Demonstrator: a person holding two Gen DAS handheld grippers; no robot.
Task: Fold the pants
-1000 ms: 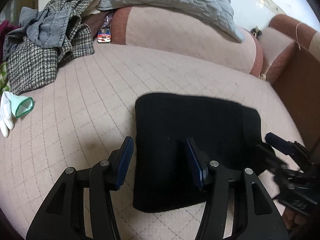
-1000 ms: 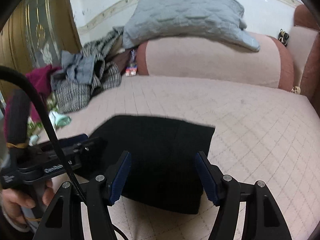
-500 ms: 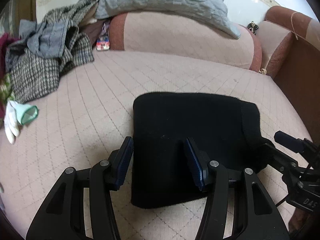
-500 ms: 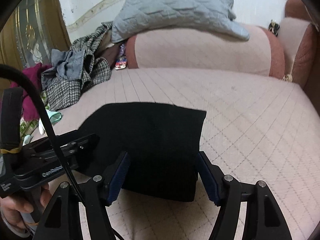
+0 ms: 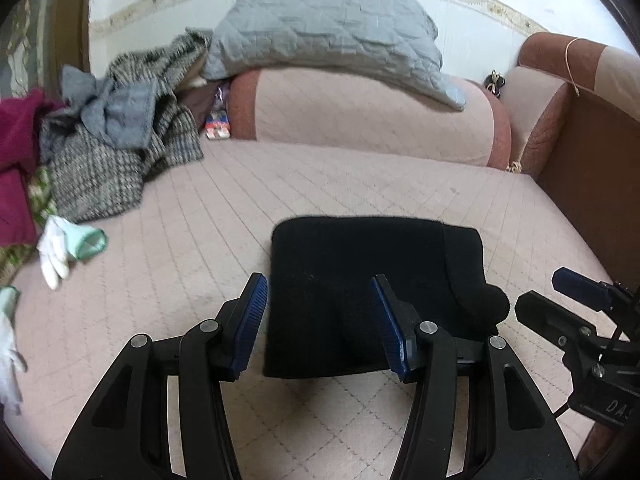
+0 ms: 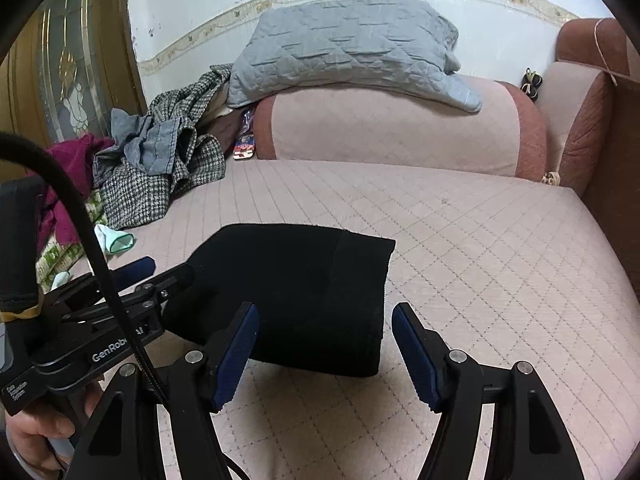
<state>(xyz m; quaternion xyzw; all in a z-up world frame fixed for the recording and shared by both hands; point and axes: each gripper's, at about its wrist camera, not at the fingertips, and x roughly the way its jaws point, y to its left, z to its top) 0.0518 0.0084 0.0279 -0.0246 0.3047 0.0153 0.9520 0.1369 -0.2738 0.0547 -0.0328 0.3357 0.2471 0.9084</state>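
Your fingers (image 5: 252, 320) stand parted on both the left gripper (image 5: 318, 322) and right gripper (image 6: 324, 354), grasping nothing. The pants (image 5: 360, 280) lie folded, lower centre of frame, on the sofa (image 5: 200, 240), suggesting the fold is finished.

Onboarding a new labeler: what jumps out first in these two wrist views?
The folded black pants, a dark block lying flat on the pink quilted sofa seat, right ahead of both grippers. The left gripper and right gripper hover over its near edge, jaws open, holding nothing. At the far left corner lies a heap of clothes topped by a houndstooth coat, with a gray quilted blanket on the backrest.
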